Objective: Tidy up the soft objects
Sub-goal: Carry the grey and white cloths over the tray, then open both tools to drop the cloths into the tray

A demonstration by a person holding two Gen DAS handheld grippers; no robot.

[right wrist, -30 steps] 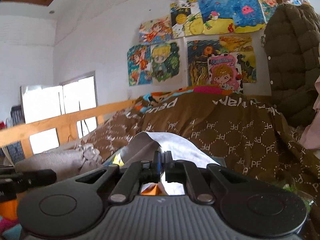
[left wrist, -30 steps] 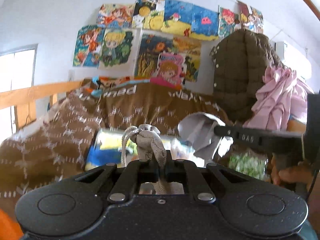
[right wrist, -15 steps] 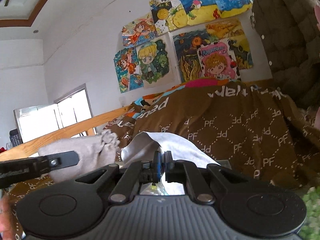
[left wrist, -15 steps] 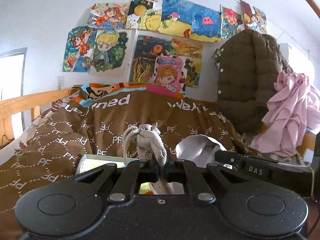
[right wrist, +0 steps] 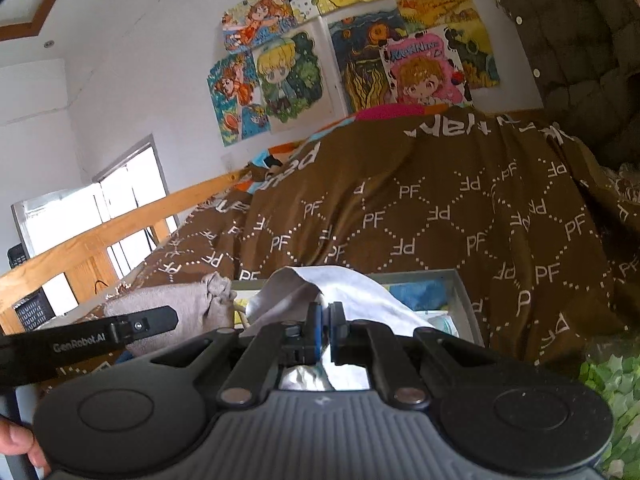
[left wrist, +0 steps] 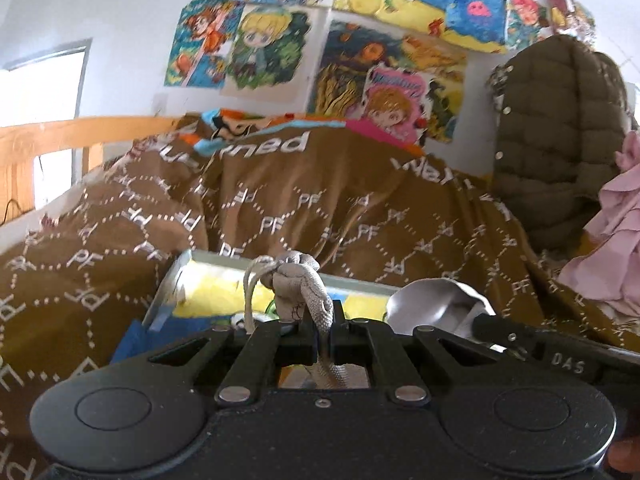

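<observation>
My left gripper is shut on a grey drawstring pouch with a cord loop, held over a grey storage box on the bed. The pouch also shows in the right wrist view, with the left gripper's finger in front of it. My right gripper is shut on a white cloth, held over the same box. The white cloth and the right gripper's finger show at the right of the left wrist view.
A brown "PF" blanket covers the bed behind the box. A wooden rail runs along the left. An olive puffer jacket and pink garment hang at right. Green patterned fabric lies at bottom right.
Both grippers have moved forward and lower toward the box with their items still held. The box now sits closer and larger under both grippers.
</observation>
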